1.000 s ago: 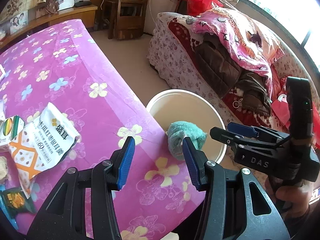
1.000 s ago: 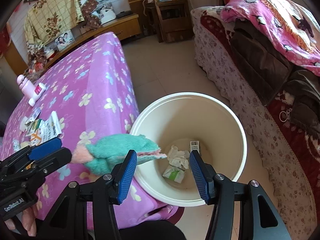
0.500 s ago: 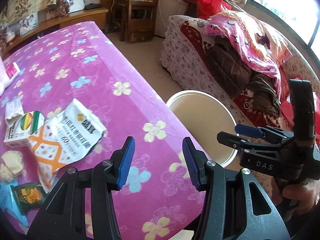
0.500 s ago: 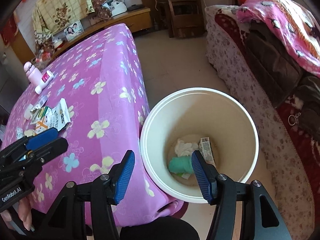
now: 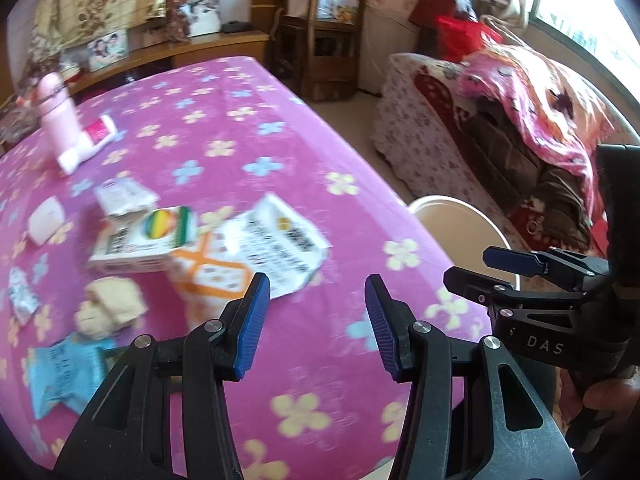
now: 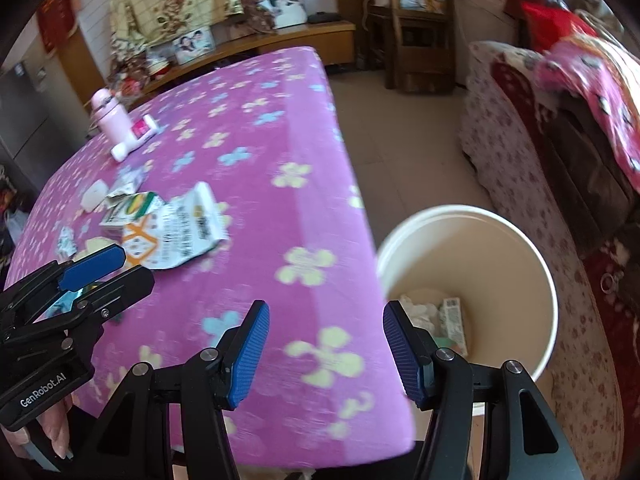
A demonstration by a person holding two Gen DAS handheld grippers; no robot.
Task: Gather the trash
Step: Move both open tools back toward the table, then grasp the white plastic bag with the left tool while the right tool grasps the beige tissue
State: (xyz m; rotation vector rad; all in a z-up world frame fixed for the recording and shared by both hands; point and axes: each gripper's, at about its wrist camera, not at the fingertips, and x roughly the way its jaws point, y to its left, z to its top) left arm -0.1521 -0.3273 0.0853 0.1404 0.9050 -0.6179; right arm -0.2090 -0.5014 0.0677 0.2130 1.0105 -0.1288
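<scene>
My left gripper [image 5: 316, 320] is open and empty above the purple flowered tablecloth [image 5: 240, 144]. Ahead of it lie a white and orange wrapper [image 5: 256, 252], a green and white carton [image 5: 148, 240], a beige crumpled wad [image 5: 108, 312] and a blue packet [image 5: 64, 368]. My right gripper [image 6: 326, 350] is open and empty over the table's edge, beside the cream bin [image 6: 532, 264] on the floor. The bin holds white tissue [image 6: 416, 308] and a small box [image 6: 454, 316]. The wrapper also shows in the right wrist view [image 6: 180, 228].
A pink bottle [image 5: 56, 116] and a pink and white tube [image 5: 88, 144] stand at the table's far side, with small white scraps [image 5: 44, 220] nearby. A sofa with a pink blanket [image 5: 532, 92] lies right of the bin. Wooden shelves [image 5: 328, 28] stand at the back.
The teal cloth dropped from the table edge into the bin. Both grippers have since swung left, back toward the trash on the table, and stayed open.
</scene>
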